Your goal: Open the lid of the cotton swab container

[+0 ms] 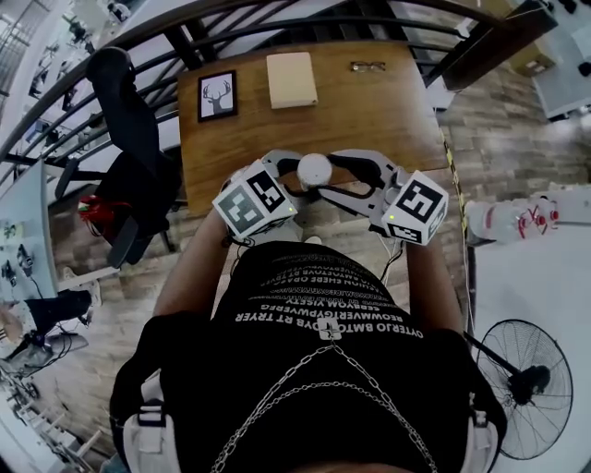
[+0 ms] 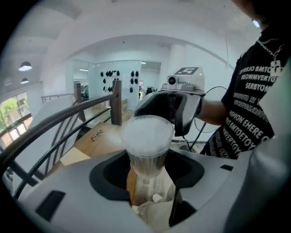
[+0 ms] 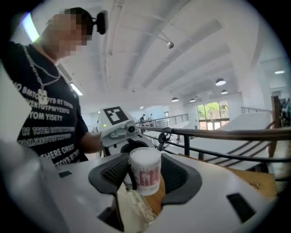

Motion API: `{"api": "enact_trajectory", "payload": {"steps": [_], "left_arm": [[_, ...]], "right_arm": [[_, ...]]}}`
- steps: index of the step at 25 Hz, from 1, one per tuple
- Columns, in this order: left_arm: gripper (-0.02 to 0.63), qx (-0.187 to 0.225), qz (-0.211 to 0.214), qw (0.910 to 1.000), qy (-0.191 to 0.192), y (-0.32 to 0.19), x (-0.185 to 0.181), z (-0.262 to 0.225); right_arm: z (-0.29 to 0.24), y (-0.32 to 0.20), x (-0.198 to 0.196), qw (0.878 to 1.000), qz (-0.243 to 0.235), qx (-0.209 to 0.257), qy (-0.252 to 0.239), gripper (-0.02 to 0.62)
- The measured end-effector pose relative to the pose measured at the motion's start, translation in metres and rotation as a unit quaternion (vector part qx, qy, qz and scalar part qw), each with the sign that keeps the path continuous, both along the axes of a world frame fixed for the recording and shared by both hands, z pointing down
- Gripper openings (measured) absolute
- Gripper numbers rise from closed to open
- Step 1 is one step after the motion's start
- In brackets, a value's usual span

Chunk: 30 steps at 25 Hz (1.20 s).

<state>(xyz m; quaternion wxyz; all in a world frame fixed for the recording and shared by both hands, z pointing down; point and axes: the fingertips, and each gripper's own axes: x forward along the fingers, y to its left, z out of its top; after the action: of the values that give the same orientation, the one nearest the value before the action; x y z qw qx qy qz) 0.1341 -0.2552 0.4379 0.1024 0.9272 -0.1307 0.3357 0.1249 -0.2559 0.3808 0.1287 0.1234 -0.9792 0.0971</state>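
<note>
The cotton swab container [image 1: 314,171] is a small clear tub with a white lid and a pink label, held up over the near edge of the wooden table [image 1: 369,102]. My left gripper [image 1: 294,175] comes at it from the left and is shut on the clear body [image 2: 146,150]. My right gripper [image 1: 337,175] faces it from the right. Its ribbed pads lie against the container's upper part [image 3: 145,170], just under the lid. In the left gripper view the left gripper [image 2: 148,179] has the right one [image 2: 175,107] beyond it. In the right gripper view the right gripper [image 3: 145,179] faces the left one [image 3: 119,132].
Farther back on the table lie a framed deer picture [image 1: 217,95], a tan box [image 1: 292,79] and a pair of glasses [image 1: 367,66]. A black chair [image 1: 129,139] stands to the left, a dark railing [image 1: 277,28] runs behind, and a floor fan [image 1: 517,388] stands at the lower right.
</note>
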Motion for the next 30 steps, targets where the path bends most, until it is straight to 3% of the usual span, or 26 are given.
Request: {"api": "enact_trajectory", "payload": {"steps": [5,8,11,16,18,22,27,30], "left_arm": [[0.255,0.007,0.09,0.9959,0.003,0.031,0.009,-0.012],[0.255,0.0,0.106,0.9943,0.008,0.041,0.015,-0.011],[0.253,-0.008,0.097,0.9952,0.006,0.041,0.013,-0.006],[0.247,0.028,0.051,0.997,-0.051,0.035,0.006,0.009],[0.247,0.026,0.05,0.9968,-0.056,0.037,0.005,0.012],[0.25,0.012,0.056,0.9978,-0.032,0.037,0.002,0.005],[0.255,-0.003,0.036,0.9992,-0.018,0.035,-0.009,-0.001],[0.256,-0.004,0.037,0.9991,-0.019,0.037,-0.01,-0.002]], "right_arm": [[-0.012,0.025,-0.01,0.996,-0.085,0.028,-0.023,0.264],[-0.01,0.034,-0.016,0.994,-0.104,0.026,-0.025,0.268],[-0.003,0.033,-0.016,0.995,-0.091,0.013,-0.025,0.267],[0.003,0.028,-0.023,0.996,-0.06,-0.047,-0.053,0.262],[0.005,0.03,-0.025,0.995,-0.066,-0.055,-0.048,0.267],[-0.005,0.033,-0.026,0.996,-0.075,-0.009,-0.049,0.279],[-0.024,0.037,-0.009,0.993,-0.066,0.028,-0.097,0.279],[-0.022,0.032,-0.007,0.994,-0.054,0.05,-0.079,0.252]]}}
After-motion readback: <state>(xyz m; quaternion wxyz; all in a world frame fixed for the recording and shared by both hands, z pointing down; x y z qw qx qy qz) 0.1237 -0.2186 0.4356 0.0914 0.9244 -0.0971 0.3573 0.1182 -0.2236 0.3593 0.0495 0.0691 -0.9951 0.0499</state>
